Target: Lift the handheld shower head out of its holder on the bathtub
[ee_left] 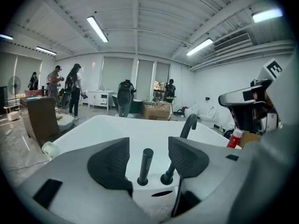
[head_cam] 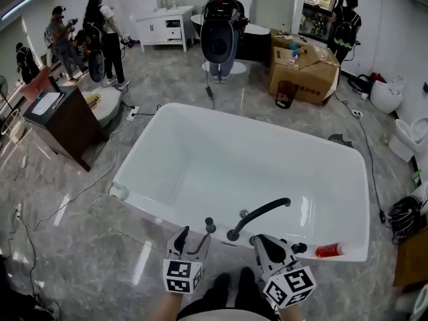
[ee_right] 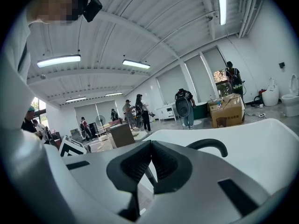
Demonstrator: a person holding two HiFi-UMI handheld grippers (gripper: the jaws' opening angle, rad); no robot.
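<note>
Approach: left gripper (head_cam: 192,238), jaws wide, faces the upright handheld shower head (ee_left: 146,162); right gripper (ee_right: 150,149) pinched shut, empty; next advance, clamp, lift

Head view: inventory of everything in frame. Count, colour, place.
bathtub: one, white, centre
shower head: one, black, upright on near rim
faucet: one, black, curved, near rim, right of shower head
bottle: one, red, near rim, right corner
box: one, brown cardboard, behind bathtub, right
cabinet: one, white, far wall
desk: one, dark, left of bathtub
toilets: two, white, right edge
people: at least five, mostly dark clothes, far side
left gripper: one, grey, fingers open, empty, facing shower head
right gripper: one, grey, fingers shut, empty, by faucet base
</note>
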